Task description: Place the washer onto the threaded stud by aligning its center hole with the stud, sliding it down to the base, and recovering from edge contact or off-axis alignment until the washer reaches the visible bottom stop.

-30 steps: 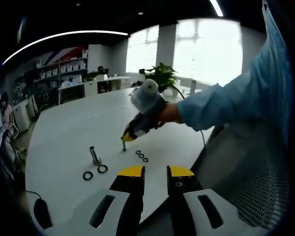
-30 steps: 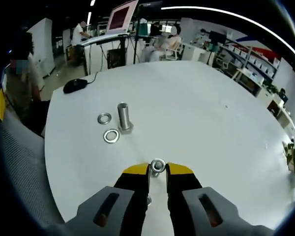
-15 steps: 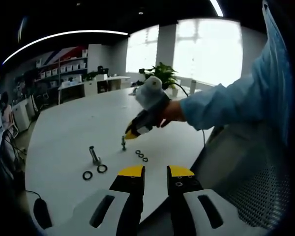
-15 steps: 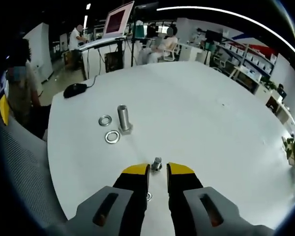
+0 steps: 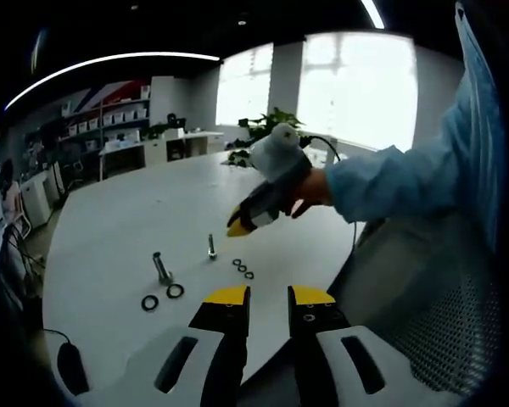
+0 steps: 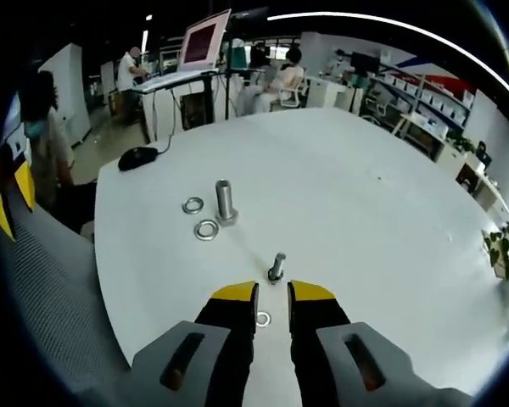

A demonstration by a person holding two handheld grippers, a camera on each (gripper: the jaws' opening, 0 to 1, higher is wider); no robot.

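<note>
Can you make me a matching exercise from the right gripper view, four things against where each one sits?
1. small stud
2. large bolt
3. computer mouse
4. small washer

A. between the right gripper's jaws
B. at the table's far left edge
C. standing just beyond the jaw tips
D. upright beside two large washers

Pairs: 1-C, 2-D, 3-B, 4-A

The left gripper view looks from low at the near edge of the white table point(image 5: 110, 229) toward the bright windows, from fairly far back. The right gripper view looks from above the table point(image 6: 365, 220), the other way, toward the desks and people, and sits much closer. Both views share the small stud point(image 5: 211, 246) point(image 6: 276, 266), the big bolt point(image 5: 161, 266) point(image 6: 225, 201) and the loose washers beside it.
</note>
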